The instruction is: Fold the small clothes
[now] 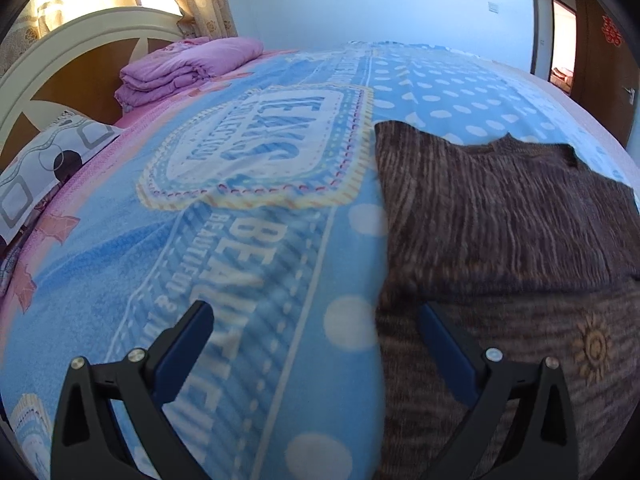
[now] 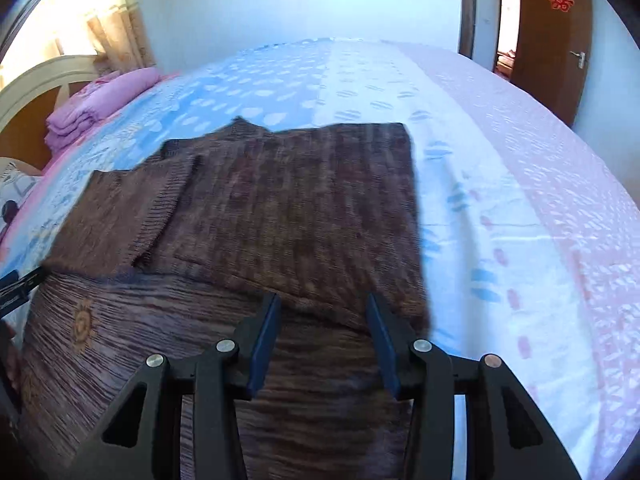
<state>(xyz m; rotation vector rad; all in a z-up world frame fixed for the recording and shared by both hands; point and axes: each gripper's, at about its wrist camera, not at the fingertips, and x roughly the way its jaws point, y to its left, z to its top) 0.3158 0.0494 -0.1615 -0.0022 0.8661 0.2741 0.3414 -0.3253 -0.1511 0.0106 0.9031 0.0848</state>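
Observation:
A brown striped knit sweater (image 2: pixel 280 208) lies flat on the bed, with a sleeve (image 2: pixel 132 208) folded in across its chest and a small sun emblem (image 2: pixel 84 324) on the near part. In the left wrist view the sweater (image 1: pixel 500 220) fills the right half. My left gripper (image 1: pixel 314 312) hangs wide open over the sweater's left edge, one finger above the blue blanket (image 1: pixel 240 240) and the other above the knit. My right gripper (image 2: pixel 324 300) stands open just above the sweater's near right part, with nothing between its pads. The left gripper's black tip (image 2: pixel 18 284) shows at the left border.
A folded pink quilt (image 1: pixel 188 68) and a patterned pillow (image 1: pixel 48 160) lie by the white headboard (image 1: pixel 80 36). To the right of the sweater the white and pink bedspread (image 2: pixel 520 200) stretches to the bed's edge. A wooden door (image 2: pixel 560 40) stands behind.

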